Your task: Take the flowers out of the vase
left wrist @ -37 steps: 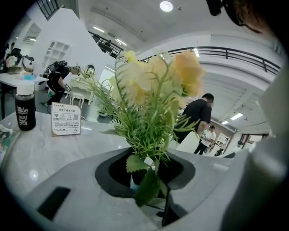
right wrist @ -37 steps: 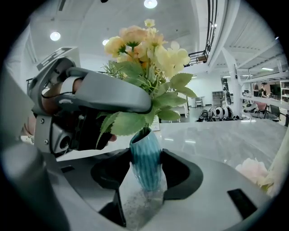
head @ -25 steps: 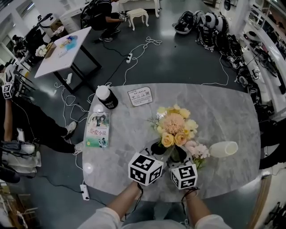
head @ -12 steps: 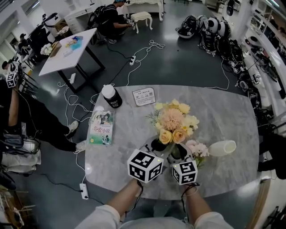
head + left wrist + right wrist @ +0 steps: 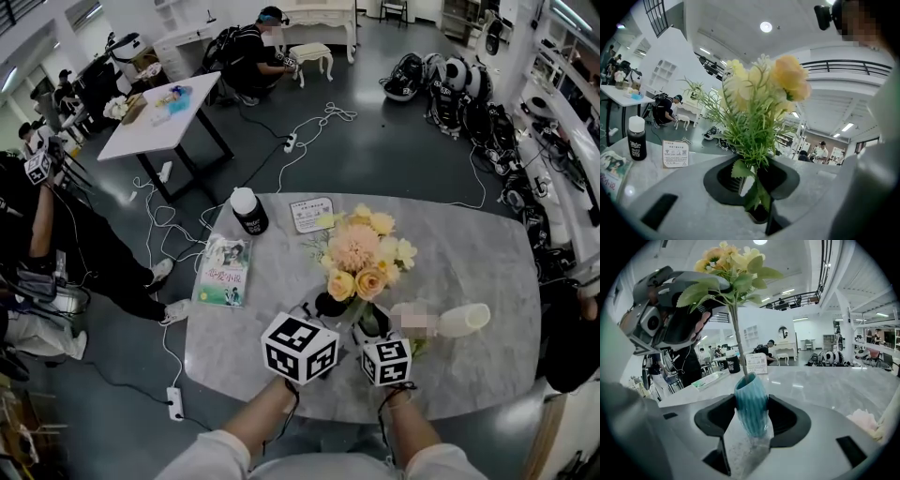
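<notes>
Right gripper view: vase (image 5: 751, 401) is clamped in right claw (image 5: 752, 422) so it is held steady; flowers (image 5: 754, 98) are gripped at the stems by left claw (image 5: 754, 187) for withdrawal.

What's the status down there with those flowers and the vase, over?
Left gripper shut on the flower stems. Right gripper shut on the teal vase. Stem end not yet out of the mouth. Nothing seen blocking.

From our head we look steeply down on the tabletop (image 5: 469, 262), with both grippers at its near edge. The camera on the left gripper (image 5: 328, 306) sits right behind the flowers (image 5: 759, 103), looking nearly level. The camera on the right gripper (image 5: 371, 324) sits right behind the vase (image 5: 751, 404). All three views share the flowers and the card (image 5: 312, 214) beyond the grippers.
</notes>
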The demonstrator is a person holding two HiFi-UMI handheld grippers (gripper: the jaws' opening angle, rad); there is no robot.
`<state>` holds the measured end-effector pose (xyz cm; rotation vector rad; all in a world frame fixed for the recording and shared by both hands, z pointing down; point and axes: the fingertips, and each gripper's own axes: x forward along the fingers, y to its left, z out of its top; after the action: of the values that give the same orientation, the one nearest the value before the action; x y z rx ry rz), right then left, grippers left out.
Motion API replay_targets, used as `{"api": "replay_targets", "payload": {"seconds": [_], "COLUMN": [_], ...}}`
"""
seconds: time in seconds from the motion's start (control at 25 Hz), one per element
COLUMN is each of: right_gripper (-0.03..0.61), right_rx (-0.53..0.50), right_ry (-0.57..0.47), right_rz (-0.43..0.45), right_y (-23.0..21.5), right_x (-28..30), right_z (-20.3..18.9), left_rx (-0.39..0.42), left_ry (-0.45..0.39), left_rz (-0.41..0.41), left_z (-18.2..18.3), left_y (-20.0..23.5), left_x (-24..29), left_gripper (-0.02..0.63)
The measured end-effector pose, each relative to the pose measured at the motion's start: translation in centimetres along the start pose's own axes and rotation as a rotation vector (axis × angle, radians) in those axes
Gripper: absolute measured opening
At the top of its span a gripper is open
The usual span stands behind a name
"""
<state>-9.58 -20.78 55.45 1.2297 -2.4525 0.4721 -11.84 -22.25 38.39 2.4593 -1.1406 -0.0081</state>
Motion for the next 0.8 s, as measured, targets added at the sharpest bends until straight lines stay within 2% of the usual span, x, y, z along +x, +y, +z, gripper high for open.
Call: {"api": "replay_targets", "payload": {"seconds": [0.48, 0.8], "right_gripper": [0.216, 0.216], "right_rx": [-0.001, 0.007], "right_ry": [0.035, 0.056], "right_rz": [0.023, 0.031], "right_y": [0.0, 0.4], "right_x": [0.1, 0.0], "right_z": [-0.5, -0.8], "left_rx": [0.030, 0.028], "left_ry": [-0.048, -0.045], "left_rz": [0.068, 0.158], "left_z": [2.7, 2.0], "left_y": [-0.9, -0.3], "left_x": [-2.0, -5.0], "left_gripper": [0.084, 0.084]}}
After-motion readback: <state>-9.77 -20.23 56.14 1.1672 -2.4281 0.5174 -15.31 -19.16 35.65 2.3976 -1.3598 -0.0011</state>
